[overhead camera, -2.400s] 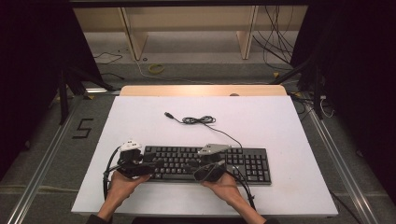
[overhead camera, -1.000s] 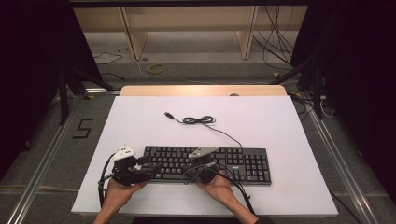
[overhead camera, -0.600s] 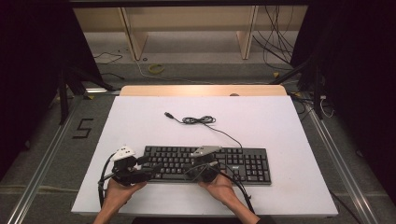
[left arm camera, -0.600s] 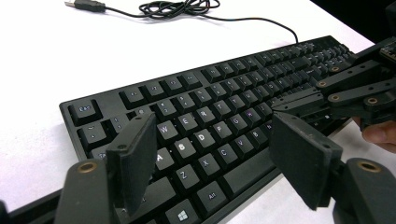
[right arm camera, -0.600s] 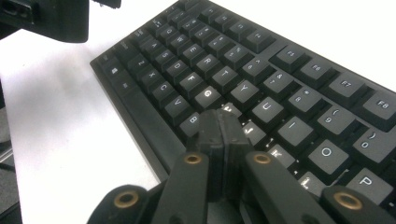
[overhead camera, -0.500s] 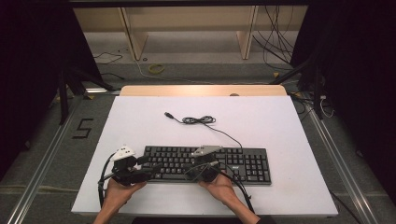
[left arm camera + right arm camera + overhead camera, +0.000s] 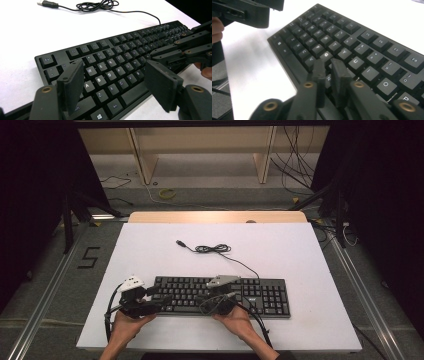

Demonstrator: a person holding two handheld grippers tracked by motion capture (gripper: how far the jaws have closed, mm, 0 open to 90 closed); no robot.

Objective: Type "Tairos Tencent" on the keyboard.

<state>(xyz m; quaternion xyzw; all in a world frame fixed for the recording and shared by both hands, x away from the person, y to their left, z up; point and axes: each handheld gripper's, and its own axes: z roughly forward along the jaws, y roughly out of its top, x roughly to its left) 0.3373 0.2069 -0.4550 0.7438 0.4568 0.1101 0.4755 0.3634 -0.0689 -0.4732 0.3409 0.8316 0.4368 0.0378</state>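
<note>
A black keyboard (image 7: 260, 295) lies flat on the white table, near its front edge. My left gripper (image 7: 164, 298) is at the keyboard's left end, its jaws wide apart over the letter keys (image 7: 112, 70) with nothing clamped. My right gripper (image 7: 199, 300) hovers over the middle keys. Its jaws have just been opening and stand a narrow gap apart (image 7: 328, 63), with nothing between them, the tips just above the keys. The keyboard's thin black cable (image 7: 212, 249) runs to a loose coil and a USB plug (image 7: 47, 3) farther back.
The white table top (image 7: 300, 250) ends in a wooden strip (image 7: 215, 216) at the far edge. Beyond it are floor cables and wooden legs. A hand holds each gripper from the near edge. The left gripper's body (image 7: 249, 10) is in the right gripper view's upper left.
Between the earliest frame and a second ago both grippers drew slightly toward the near edge. Since then nothing visibly moves in the high view.
</note>
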